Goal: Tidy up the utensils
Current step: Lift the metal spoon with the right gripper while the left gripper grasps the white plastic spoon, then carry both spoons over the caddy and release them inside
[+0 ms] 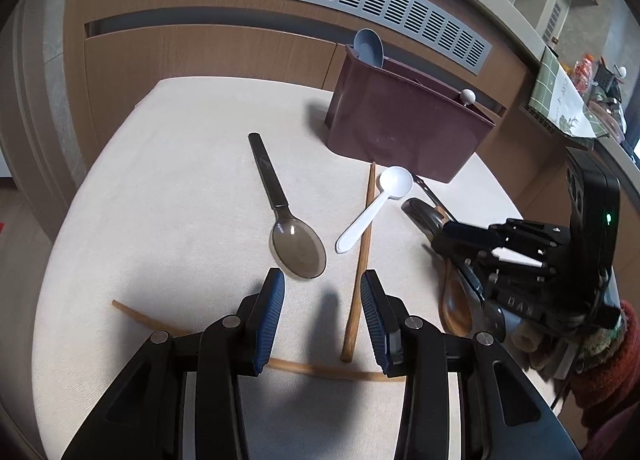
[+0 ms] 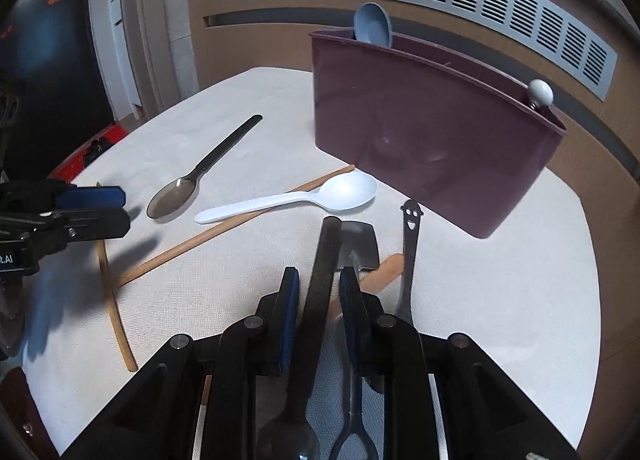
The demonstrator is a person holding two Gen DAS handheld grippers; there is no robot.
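Observation:
My left gripper [image 1: 324, 300] is open and empty above the white tablecloth, between a dark translucent spoon [image 1: 298, 248] and a wooden chopstick [image 1: 362, 260]. A white plastic spoon [image 1: 376, 208] lies across that chopstick. My right gripper [image 2: 320, 296] reaches into a pile of utensils with a dark flat handle [image 2: 326, 256] between its jaws. A narrow gap shows at the left pad, so the jaws stand open. Beside the handle lie a small metal shovel-shaped piece [image 2: 360, 244], a black smiley-face utensil [image 2: 410, 240] and a wooden spoon [image 1: 456, 308].
A maroon utensil holder [image 2: 420, 132] stands at the back with a blue spoon [image 2: 372, 24] and a white-knobbed utensil [image 2: 541, 91] in it. A second chopstick [image 1: 300, 368] lies crosswise under my left gripper. The table's rounded edge [image 1: 60, 260] drops off on the left.

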